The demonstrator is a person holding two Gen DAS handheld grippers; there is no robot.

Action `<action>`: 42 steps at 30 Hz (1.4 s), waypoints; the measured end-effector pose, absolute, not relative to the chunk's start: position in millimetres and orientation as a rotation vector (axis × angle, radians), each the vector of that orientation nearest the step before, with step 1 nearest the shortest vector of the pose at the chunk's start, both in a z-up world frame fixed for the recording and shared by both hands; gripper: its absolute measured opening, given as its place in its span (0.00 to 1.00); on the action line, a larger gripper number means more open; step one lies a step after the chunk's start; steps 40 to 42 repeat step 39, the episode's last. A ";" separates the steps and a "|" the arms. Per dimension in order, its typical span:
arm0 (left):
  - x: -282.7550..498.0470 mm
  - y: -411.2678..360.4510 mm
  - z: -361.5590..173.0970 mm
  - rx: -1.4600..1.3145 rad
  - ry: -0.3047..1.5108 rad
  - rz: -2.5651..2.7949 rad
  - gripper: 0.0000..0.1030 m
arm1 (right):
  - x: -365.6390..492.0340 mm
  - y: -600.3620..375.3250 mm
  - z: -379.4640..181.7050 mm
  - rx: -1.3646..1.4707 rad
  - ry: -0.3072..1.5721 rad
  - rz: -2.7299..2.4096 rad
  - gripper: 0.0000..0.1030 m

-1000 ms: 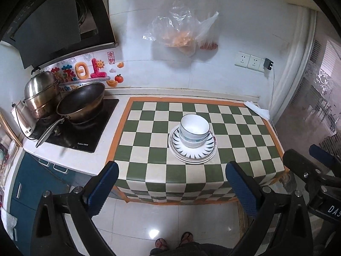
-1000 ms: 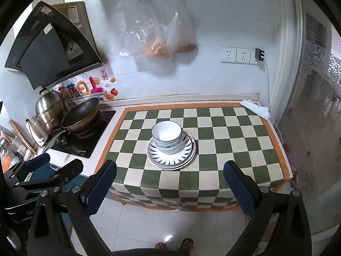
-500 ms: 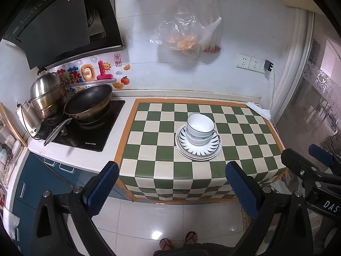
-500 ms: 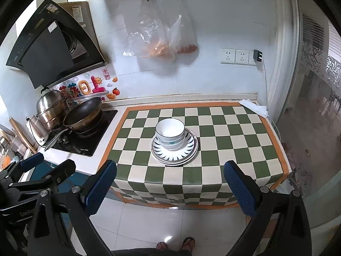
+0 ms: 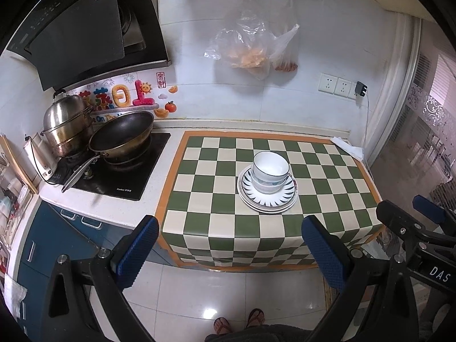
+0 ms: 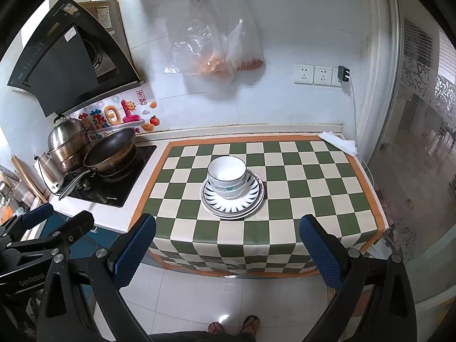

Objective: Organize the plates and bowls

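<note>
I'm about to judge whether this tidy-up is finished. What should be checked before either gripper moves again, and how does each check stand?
1. Left gripper open and holding nothing: ok.
2. Right gripper open and holding nothing: ok.
3. Bowls nested upright on the plates: ok.
4. Plates lie flat on the checked cloth, away from its edges: ok.
5. Both grippers hang off the counter, apart from the stack: ok.
6. Number of plates and bowls in the stack: cannot tell.
</note>
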State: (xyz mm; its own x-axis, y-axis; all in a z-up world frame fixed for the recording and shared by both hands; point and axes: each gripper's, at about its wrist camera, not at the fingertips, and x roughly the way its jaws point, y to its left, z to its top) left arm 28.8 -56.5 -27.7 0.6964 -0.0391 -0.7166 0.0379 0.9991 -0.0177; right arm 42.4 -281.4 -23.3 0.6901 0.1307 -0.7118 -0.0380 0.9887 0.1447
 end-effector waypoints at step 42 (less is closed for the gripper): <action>24.7 -57.8 -24.7 -0.003 0.795 -0.049 1.00 | 37.9 -289.5 -29.1 0.119 0.804 0.066 1.00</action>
